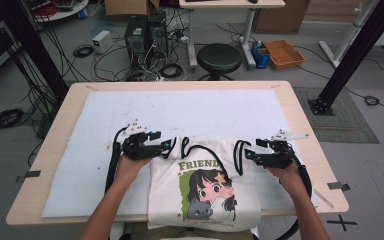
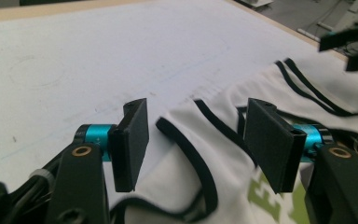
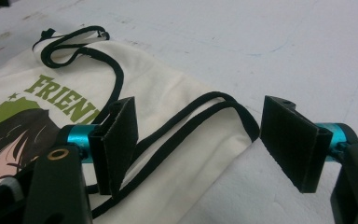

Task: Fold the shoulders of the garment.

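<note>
Cream cotton with black piping is what we have before us: one folded top (image 1: 205, 185), printed with a green "FRIEND" and a cartoon girl with a grey cat, lying at the near middle of the table and hanging slightly over its near edge. We count two grippers, one in each hand. Our left gripper (image 1: 166, 145) sits at the garment's upper left corner; in the left gripper view its jaws stand spread wide, with a black-edged strap loop (image 2: 200, 154) lying between them, untouched. Our right gripper (image 1: 250, 154) sits at the upper right corner; in the right gripper view its jaws are likewise spread apart, straddling two black straps (image 3: 200, 112) at the cloth's edge without pinching them. The garment rests on one white mat (image 1: 180, 107) that covers most of one light wooden table (image 1: 300, 115). Beyond the table we see a grey floor with one round black stool (image 1: 219, 57), two dark computer towers (image 1: 145, 36), tangled cables and one orange tray (image 1: 283, 53).
</note>
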{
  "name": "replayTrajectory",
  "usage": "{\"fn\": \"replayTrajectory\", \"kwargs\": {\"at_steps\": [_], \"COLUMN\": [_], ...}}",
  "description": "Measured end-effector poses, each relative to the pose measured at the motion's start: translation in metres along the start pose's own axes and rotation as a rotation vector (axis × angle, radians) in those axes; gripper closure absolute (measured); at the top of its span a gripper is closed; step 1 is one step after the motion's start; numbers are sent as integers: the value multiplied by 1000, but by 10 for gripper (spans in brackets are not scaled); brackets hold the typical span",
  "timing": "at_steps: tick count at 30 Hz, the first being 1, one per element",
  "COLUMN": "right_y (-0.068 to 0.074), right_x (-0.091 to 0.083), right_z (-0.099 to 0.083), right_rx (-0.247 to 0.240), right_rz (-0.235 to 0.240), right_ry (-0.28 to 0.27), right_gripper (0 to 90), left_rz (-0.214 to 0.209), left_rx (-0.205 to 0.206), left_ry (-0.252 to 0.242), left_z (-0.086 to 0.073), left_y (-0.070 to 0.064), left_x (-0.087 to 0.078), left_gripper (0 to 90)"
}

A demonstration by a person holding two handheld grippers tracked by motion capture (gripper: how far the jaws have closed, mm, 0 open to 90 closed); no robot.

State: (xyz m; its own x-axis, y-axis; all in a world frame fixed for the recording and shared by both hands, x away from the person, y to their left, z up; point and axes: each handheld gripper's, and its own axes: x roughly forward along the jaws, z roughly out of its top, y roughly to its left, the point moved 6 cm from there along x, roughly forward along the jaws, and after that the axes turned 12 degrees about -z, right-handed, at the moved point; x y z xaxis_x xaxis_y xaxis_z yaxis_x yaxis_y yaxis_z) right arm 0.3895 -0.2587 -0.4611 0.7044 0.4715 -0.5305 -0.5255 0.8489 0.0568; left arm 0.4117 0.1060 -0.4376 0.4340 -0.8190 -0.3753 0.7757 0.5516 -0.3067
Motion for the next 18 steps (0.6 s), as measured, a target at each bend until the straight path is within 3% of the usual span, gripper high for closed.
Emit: {"fn": "replayTrajectory", "kwargs": {"at_steps": [3,5,7,8,9,10,11,12,15,18], "right_y": [0,-1,-1,-2,-2,-3,-3,-4,-5,-3], "right_x": [1,1,1,0,0,-1,-1,-1,-2,-2], "right_z": [-1,0,-1,-1,-1,-1,-1,-1,-1,-1], "right_rx": [-3,-4,-5,-1,-6,-1,-1,0,4,1], "right_rz": [-1,-1,0,0,-1,0,0,-1,-1,1], "right_ry": [7,3,4,4,1,2,2,0,-2,-5], "right_gripper": [277,277,277,277,277,277,277,277,277,277], "left_rz": [8,8,1,6,-6,-16,-19,-23,-65,-134], "left_rx": [-43,-67,-65,-58,-56,-52,-43,-29,7,39], "left_ry": [67,145,233,259,271,264,243,220,156,82], "left_z": [10,6,-3,-7,-10,-12,-12,-10,-4,1], "left_y": [12,18,21,23,22,22,20,19,9,-8], "left_x": [25,45,61,66,68,69,68,65,50,25], "left_gripper": [389,380,380,397,501,790,790,851,865,864]}}
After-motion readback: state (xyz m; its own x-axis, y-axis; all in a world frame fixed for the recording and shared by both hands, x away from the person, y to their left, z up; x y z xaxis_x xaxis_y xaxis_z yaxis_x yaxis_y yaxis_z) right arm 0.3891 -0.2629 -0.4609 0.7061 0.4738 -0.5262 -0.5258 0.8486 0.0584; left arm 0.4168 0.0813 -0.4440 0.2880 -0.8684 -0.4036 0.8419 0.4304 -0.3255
